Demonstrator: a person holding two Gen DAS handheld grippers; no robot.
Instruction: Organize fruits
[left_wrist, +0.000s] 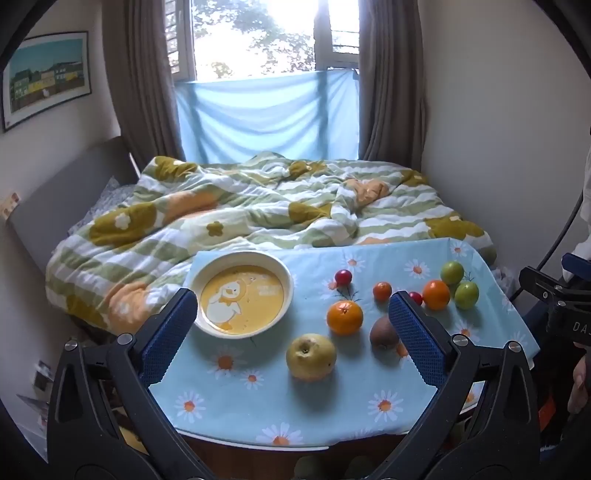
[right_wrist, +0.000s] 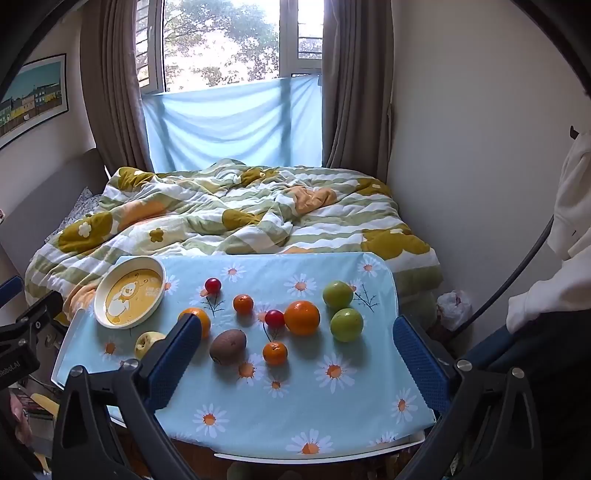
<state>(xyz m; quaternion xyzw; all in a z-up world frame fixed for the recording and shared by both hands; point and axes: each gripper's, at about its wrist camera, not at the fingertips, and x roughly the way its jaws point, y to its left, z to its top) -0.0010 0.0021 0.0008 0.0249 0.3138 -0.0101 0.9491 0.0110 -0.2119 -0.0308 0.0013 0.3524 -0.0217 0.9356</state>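
Note:
Fruits lie loose on a table with a blue daisy cloth (left_wrist: 229, 398) (right_wrist: 325, 421). A yellow pear (left_wrist: 311, 356) (right_wrist: 146, 341), a brown kiwi (left_wrist: 383, 331) (right_wrist: 228, 346), several oranges (left_wrist: 344, 317) (right_wrist: 301, 317), two green fruits (left_wrist: 452, 272) (right_wrist: 346, 324) and two red cherries (left_wrist: 343, 277) (right_wrist: 213, 285) are spread out. An empty yellow duck bowl (left_wrist: 242, 298) (right_wrist: 129, 297) stands at the left back. My left gripper (left_wrist: 291, 321) is open and empty above the table's front. My right gripper (right_wrist: 295, 347) is open and empty above the front edge.
A bed with a striped flower quilt (left_wrist: 240, 206) (right_wrist: 240, 206) lies behind the table. A wall (right_wrist: 461, 147) is on the right. The table's front edge (right_wrist: 317, 456) is near the grippers. The other gripper's body (left_wrist: 554, 306) shows at the right edge.

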